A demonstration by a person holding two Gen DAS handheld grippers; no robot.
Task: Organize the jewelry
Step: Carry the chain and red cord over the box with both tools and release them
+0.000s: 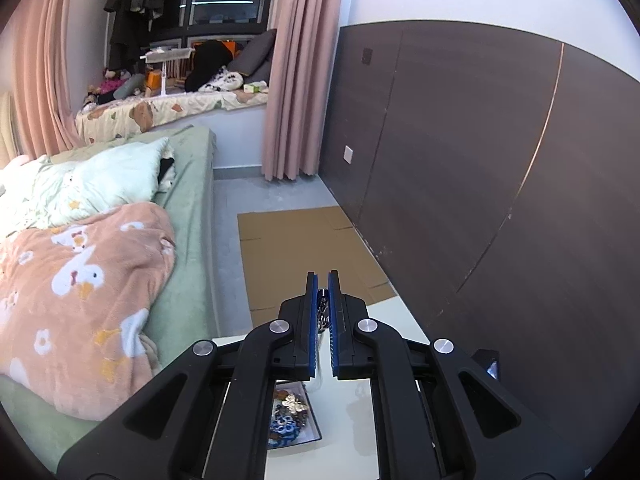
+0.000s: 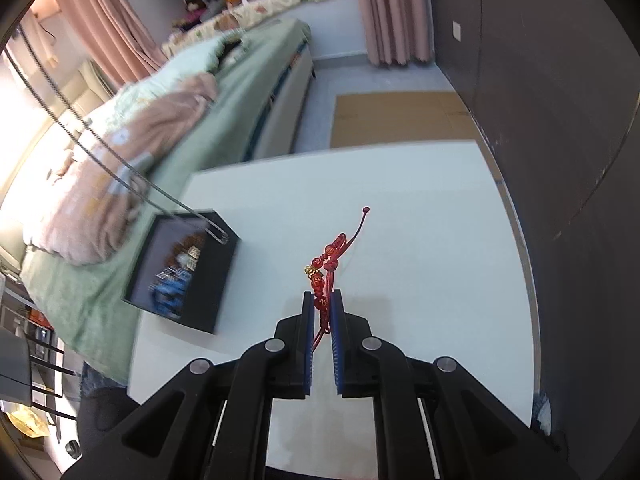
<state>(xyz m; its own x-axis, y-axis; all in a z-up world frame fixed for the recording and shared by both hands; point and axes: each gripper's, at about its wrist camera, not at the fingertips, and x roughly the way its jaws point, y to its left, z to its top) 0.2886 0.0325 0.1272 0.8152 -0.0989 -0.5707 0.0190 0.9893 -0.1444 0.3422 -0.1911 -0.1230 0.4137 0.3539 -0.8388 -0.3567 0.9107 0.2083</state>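
Your left tongs (image 1: 323,280) are raised and level, nearly shut on a silver chain (image 1: 322,312), above the box (image 1: 294,416) on the white surface (image 1: 348,420). Your right tongs (image 2: 322,298) tilt down, pinching a red bracelet (image 2: 332,256) above that surface.

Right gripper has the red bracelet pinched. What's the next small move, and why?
Probably carry the right gripper left toward the black box. The red bracelet is clamped between its fingers with its tail out over the bare white table, while the box to the left already holds other jewelry.
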